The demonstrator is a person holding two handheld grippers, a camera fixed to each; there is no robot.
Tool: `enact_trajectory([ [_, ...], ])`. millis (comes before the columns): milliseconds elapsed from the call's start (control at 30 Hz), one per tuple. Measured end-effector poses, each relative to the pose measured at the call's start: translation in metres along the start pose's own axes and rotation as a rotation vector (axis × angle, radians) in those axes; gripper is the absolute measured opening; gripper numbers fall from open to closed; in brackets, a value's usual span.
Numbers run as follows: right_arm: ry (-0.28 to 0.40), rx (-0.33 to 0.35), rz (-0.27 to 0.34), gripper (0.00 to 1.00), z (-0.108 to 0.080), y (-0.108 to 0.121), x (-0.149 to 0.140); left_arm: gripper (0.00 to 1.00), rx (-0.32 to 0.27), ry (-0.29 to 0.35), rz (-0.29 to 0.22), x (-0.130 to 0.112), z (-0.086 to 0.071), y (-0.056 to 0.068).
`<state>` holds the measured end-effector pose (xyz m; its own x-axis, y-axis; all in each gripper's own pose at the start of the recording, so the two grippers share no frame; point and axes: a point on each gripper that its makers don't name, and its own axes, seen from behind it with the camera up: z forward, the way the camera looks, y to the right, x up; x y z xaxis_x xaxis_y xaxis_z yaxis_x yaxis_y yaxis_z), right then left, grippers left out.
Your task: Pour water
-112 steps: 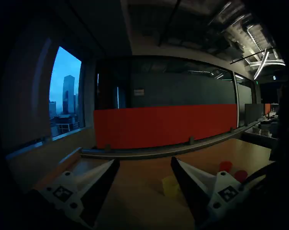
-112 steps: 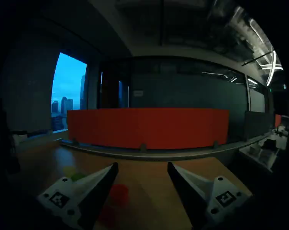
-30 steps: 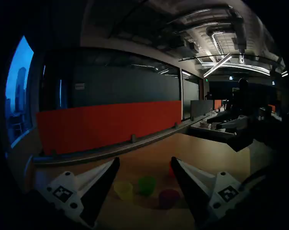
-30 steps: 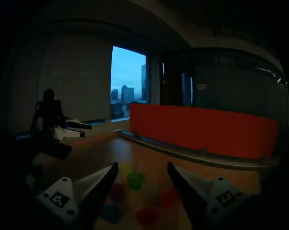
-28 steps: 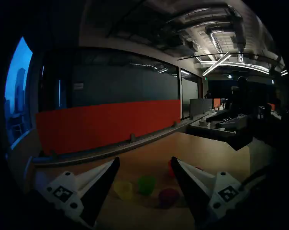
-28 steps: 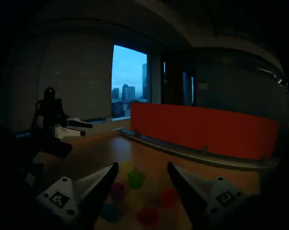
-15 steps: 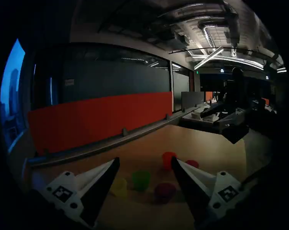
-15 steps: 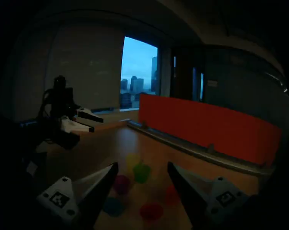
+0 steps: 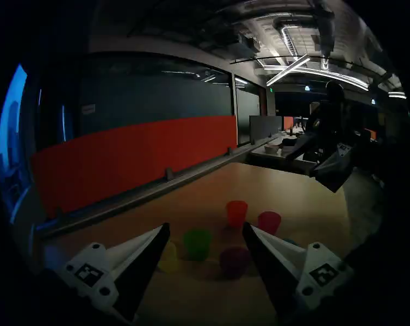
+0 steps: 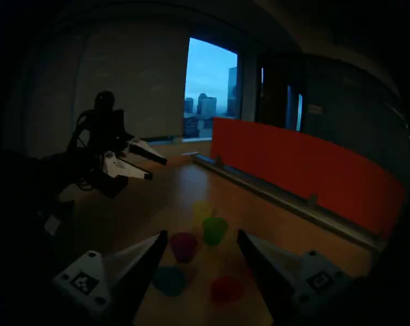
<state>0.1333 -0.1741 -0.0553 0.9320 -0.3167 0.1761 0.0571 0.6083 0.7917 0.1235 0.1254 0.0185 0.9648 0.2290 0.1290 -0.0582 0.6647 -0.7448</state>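
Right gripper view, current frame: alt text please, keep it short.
The open, empty right gripper hangs over a wooden table in a dim office, facing a cluster of small cups: yellow cup, green cup, purple cup, blue cup, red cup. The left gripper, also open, hovers at left; a red partition and a window stand behind.

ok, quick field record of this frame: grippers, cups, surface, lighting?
left gripper: open, empty, aimed at the cups
right gripper: open, empty, aimed at the cups
cups: yellow cup, green cup, purple cup, orange cup, red cup, blue cup; clustered, apart from both grippers
cup contents: cannot tell
surface: wooden table
backdrop: orange partition along the table's far edge; window
lighting: dim
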Motion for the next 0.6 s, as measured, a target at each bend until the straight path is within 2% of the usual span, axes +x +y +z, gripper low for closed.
enact_trajectory([
  [267,-0.035,0.020,0.004,0.98,0.006,-0.006,-0.017,0.99,-0.029,-0.028,0.033,-0.010,0.012,0.005],
  [600,-0.060,0.051,-0.011,0.98,0.013,-0.017,-0.034,0.99,-0.042,-0.071,0.051,-0.025,0.030,0.001],
])
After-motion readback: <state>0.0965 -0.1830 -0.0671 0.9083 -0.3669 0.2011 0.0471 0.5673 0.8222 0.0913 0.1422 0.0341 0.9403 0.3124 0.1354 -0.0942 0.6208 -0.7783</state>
